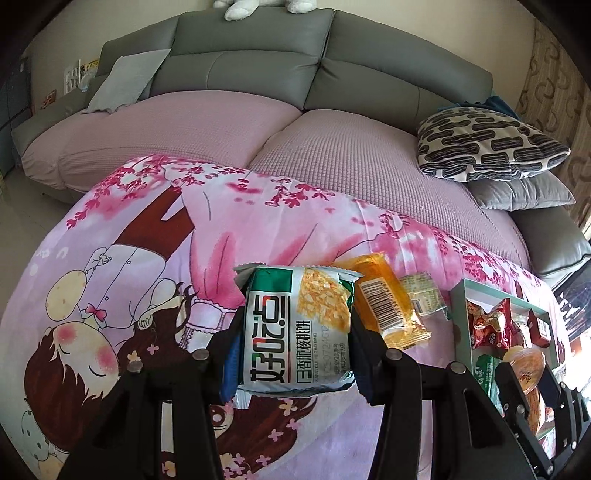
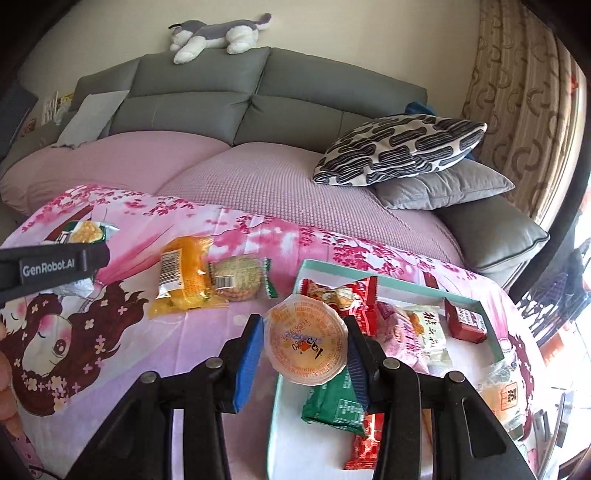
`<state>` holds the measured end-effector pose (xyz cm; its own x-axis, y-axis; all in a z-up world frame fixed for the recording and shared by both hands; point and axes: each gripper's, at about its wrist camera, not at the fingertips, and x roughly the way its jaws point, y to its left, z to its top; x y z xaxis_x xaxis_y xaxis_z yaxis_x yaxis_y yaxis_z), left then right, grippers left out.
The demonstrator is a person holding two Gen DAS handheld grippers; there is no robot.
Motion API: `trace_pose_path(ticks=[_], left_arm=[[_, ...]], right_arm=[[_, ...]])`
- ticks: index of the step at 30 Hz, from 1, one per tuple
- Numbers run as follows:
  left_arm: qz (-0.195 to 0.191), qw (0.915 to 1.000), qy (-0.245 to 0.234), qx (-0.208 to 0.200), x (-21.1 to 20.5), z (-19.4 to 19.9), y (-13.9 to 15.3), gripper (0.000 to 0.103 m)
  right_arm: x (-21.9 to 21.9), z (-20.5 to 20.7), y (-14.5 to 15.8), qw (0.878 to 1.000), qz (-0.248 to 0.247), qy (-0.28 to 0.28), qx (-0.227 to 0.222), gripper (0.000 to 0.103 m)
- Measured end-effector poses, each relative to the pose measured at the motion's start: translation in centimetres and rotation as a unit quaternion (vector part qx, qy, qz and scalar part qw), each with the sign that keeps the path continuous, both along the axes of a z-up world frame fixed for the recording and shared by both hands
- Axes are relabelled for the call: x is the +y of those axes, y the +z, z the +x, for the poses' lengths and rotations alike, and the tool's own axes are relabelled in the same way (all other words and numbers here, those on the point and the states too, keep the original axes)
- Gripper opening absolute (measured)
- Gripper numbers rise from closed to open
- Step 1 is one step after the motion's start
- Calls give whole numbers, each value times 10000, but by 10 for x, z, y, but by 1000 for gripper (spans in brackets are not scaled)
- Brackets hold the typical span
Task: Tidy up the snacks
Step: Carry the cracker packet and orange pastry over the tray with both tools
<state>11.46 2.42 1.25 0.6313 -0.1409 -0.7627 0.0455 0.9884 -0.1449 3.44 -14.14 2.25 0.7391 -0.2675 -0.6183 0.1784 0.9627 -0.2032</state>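
Snacks: several packets already in the teal tray (image 2: 491,334), a walnut-biscuit pack (image 1: 295,328) clamped in the left gripper (image 1: 293,332), a jelly cup (image 2: 306,343) (lid facing the camera) clamped in the right gripper (image 2: 304,350), and an orange packet (image 2: 184,277) and a round biscuit (image 2: 236,277) left on the blanket (image 2: 110,332).

A grey sofa (image 2: 207,88) stands against a plain cream wall (image 2: 332,29), its seats under a pink quilted cover (image 1: 332,155). A plush dog (image 2: 218,37) lies along the backrest. At the right end a black-and-white patterned cushion (image 2: 399,147) rests on a grey cushion (image 2: 443,188). A beige patterned curtain (image 2: 524,110) hangs at the right, with daylight beside it.
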Motion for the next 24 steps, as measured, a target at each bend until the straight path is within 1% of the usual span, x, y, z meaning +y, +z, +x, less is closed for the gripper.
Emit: trace_pose_path(ticks=[4, 8, 11, 16, 20, 24], left_arm=[[29, 9989, -471, -72, -33, -6, 6, 51], [76, 9950, -982, -161, -70, -15, 13, 51], [54, 9903, -1378, -192, -97, -24, 16, 51], [73, 9799, -1982, -224, -137, -40, 17, 51], [132, 9733, -2279, -232, -160, -45, 16, 51], [142, 9720, -2329, -277, -172, -44, 16, 51]], right_arm=[[-33, -9, 10, 9991, 153, -374, -124, 46], [-71, -21, 20, 9956, 308, -853, -246, 46], [-97, -29, 26, 9919, 383, -1169, -325, 46], [-132, -45, 33, 9853, 458, -1581, -461, 46], [-149, -53, 37, 9816, 443, -1767, -578, 46], [-161, -53, 32, 9806, 481, -1813, -564, 46]])
